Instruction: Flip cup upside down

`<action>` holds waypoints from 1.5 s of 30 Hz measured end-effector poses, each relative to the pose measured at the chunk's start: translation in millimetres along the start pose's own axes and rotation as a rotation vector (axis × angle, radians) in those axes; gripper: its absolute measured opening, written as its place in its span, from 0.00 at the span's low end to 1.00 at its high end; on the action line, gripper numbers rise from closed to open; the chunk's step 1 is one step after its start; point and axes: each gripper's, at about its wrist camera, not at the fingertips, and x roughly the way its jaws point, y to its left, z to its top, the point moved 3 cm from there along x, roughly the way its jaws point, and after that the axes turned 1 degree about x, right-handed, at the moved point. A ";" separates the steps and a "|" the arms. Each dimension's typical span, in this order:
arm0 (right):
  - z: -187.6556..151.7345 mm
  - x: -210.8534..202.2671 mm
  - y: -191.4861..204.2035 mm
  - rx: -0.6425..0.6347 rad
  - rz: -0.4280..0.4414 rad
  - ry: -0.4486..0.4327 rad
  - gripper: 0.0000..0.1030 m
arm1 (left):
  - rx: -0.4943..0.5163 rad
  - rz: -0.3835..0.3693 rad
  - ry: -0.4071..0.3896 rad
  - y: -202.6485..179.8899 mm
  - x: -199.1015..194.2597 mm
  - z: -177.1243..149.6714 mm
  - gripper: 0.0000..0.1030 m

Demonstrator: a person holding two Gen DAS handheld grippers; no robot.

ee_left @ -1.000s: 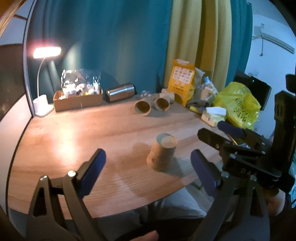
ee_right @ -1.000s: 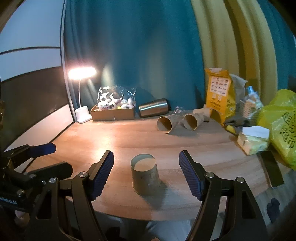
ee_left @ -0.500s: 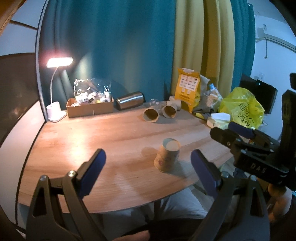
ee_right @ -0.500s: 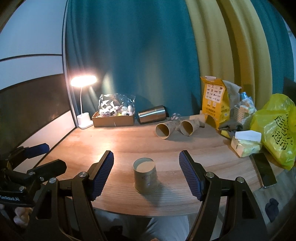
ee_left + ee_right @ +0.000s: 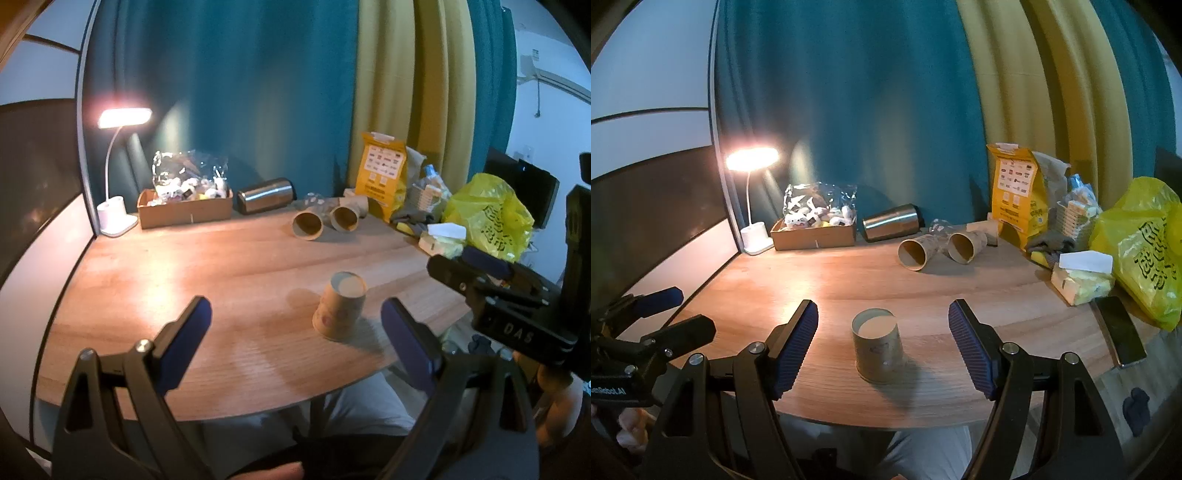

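A brown paper cup point(image 5: 340, 310) stands upside down near the front edge of the wooden table point(image 5: 192, 273), its flat base facing up. It also shows in the right wrist view point(image 5: 878, 345). My left gripper point(image 5: 295, 332) is open and empty, held back from the cup, which lies ahead and to its right. My right gripper point(image 5: 882, 347) is open and empty, its jaws wide on either side of the cup without touching it. The right gripper's body point(image 5: 509, 306) shows at the right of the left wrist view.
Two more paper cups point(image 5: 938, 249) lie on their sides at the back, next to a steel tumbler point(image 5: 892, 222). A cardboard box point(image 5: 814, 234), a lit lamp point(image 5: 753, 206), a yellow pouch point(image 5: 1017, 195), a yellow bag point(image 5: 1141, 247), tissues point(image 5: 1080, 277) and a phone point(image 5: 1119, 336) crowd the back and right.
Both grippers have drawn back and up from the cup, which now looks smaller and farther away. The cup has not moved and both grippers stay open.
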 end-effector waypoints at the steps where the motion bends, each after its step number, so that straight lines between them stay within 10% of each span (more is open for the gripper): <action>1: -0.4 0.1 -0.7 0.001 -0.001 0.001 0.74 | -0.002 -0.002 0.002 0.4 0.2 0.1 0.92; 45: -6.1 6.8 0.1 -0.002 -0.003 0.024 0.74 | -0.044 -0.006 0.021 11.7 4.6 -4.5 0.92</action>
